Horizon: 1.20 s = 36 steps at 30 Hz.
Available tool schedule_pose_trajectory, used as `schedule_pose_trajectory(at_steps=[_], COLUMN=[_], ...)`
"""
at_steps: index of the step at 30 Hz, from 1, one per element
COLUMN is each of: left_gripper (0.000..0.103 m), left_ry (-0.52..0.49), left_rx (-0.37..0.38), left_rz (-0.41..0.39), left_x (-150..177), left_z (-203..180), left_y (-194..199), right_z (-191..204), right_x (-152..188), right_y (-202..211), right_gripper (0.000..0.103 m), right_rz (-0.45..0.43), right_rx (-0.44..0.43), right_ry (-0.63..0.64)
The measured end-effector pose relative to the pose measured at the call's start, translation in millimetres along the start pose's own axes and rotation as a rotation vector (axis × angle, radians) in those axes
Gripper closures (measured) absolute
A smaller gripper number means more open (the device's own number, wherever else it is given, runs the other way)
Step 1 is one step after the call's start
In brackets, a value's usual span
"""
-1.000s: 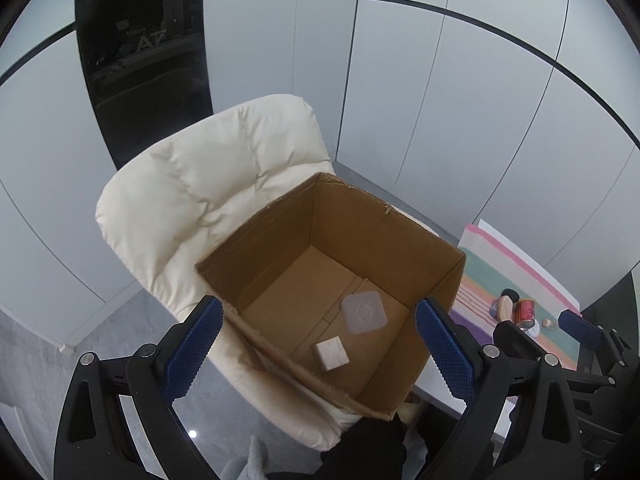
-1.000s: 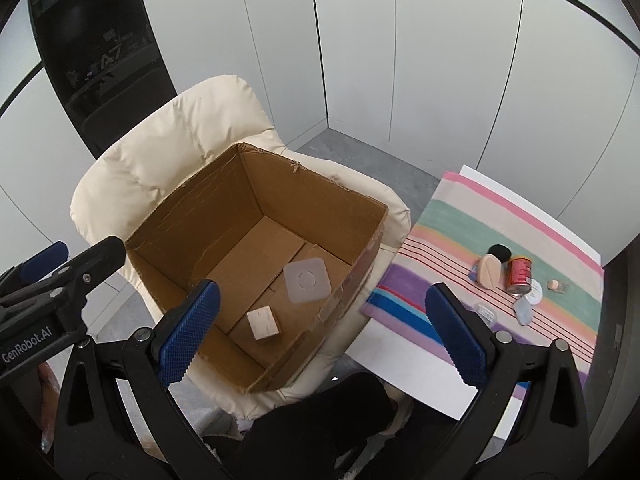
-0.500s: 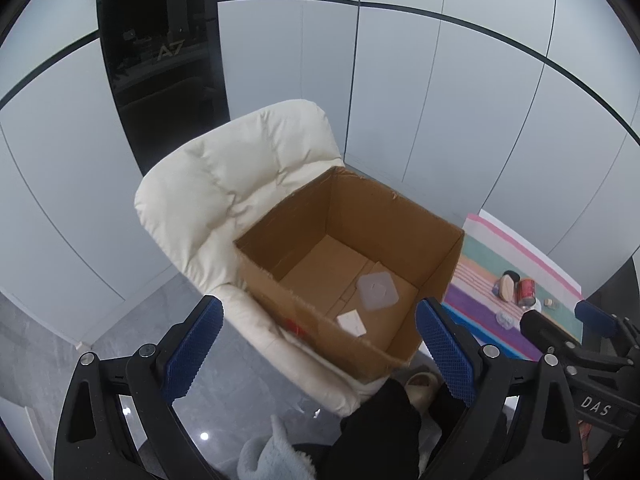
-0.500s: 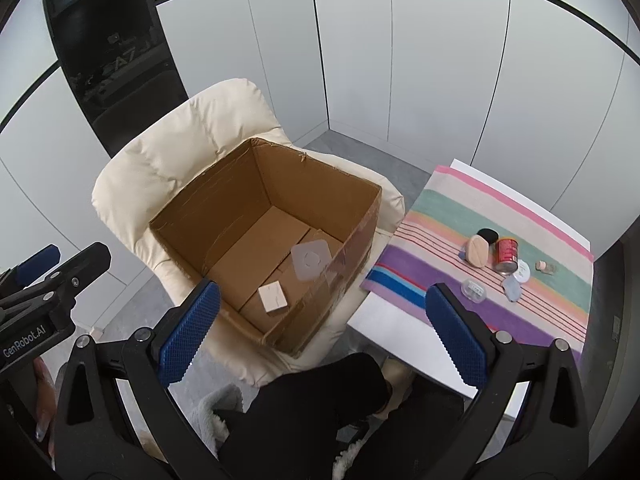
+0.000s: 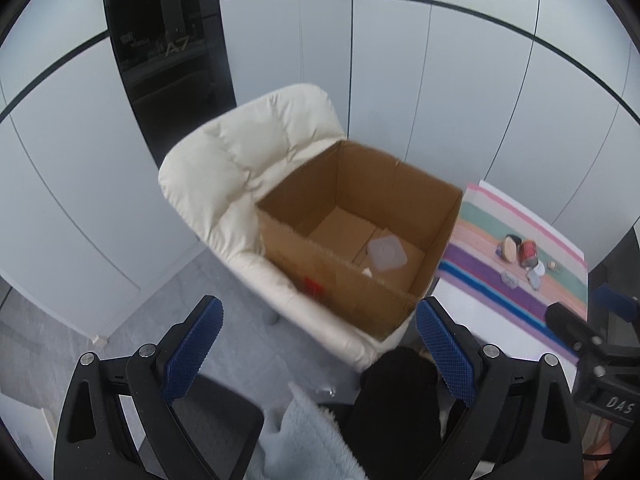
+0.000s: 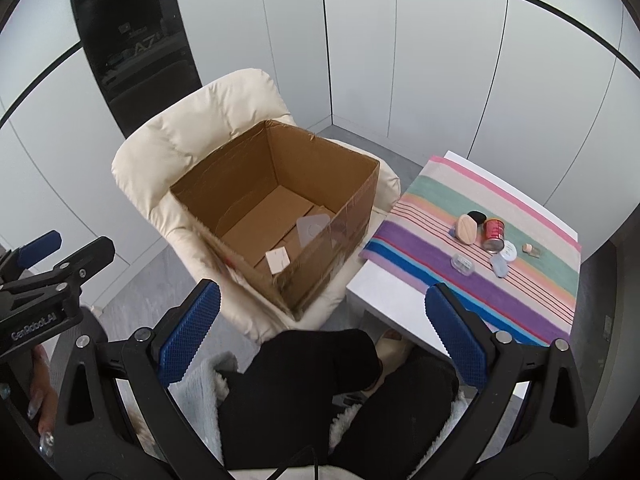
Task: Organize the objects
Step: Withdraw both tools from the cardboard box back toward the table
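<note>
An open cardboard box (image 5: pixel 404 184) (image 6: pixel 224 176) stands on a cream padded chair (image 5: pixel 240 160) (image 6: pixel 208 128). In it lie a clear square lid (image 5: pixel 387 255) (image 6: pixel 313 229) and a small white block (image 6: pixel 278 260). On a striped cloth (image 6: pixel 460 272) (image 5: pixel 520 292) to the right lie a red can (image 6: pixel 493 234) (image 5: pixel 528 253), a beige oval piece (image 6: pixel 467 229), a black cap (image 6: pixel 476 216) and several small clear items. My left gripper (image 5: pixel 316 340) and right gripper (image 6: pixel 322 320) are open and empty, held back from the box, above a person's lap.
White wall panels and a dark glass panel (image 5: pixel 168 60) stand behind the chair. The cloth lies on a white table (image 6: pixel 384 296). A person's black-clad legs (image 6: pixel 320 392) and pale fleece (image 5: pixel 312 440) fill the near foreground. Grey floor (image 5: pixel 120 320) lies left of the chair.
Both grippers have pulled back and up from the box, which now looks smaller and farther. The left view has swung left. Both stay open and empty.
</note>
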<state>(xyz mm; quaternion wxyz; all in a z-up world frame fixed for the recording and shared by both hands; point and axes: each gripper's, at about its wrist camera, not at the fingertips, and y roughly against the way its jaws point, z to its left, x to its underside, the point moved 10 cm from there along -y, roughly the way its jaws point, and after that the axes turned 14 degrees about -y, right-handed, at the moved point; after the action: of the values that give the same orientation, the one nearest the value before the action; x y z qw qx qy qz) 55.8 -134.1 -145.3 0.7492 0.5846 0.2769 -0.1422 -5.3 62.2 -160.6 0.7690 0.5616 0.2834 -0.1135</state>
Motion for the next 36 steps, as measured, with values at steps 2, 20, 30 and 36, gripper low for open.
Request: schedule_pose_trajectory(at_steps=[2, 20, 30, 36], left_gripper=[0.005, 0.005, 0.005, 0.005], left_ry=[0.006, -0.036, -0.1, -0.157], left_rx=[0.009, 0.035, 0.074, 0.12], left_rz=[0.01, -0.012, -0.026, -0.032], left_x=[6.9, -2.0, -13.2, -20.3], left_z=[0.3, -22.7, -58.4, -91.9], left_y=[0.7, 6.8, 6.7, 6.4], right_z=[0.1, -14.0, -47.7, -76.0], right_x=[5.7, 8.6, 4.9, 4.8], right_y=[5.0, 16.7, 25.5, 37.0], right_gripper=[0.0, 0.0, 0.0, 0.0], right_rz=[-0.003, -0.018, -0.039, -0.059], right_rx=[-0.002, 0.007, 0.049, 0.085], right_ry=[-0.006, -0.031, -0.098, -0.146])
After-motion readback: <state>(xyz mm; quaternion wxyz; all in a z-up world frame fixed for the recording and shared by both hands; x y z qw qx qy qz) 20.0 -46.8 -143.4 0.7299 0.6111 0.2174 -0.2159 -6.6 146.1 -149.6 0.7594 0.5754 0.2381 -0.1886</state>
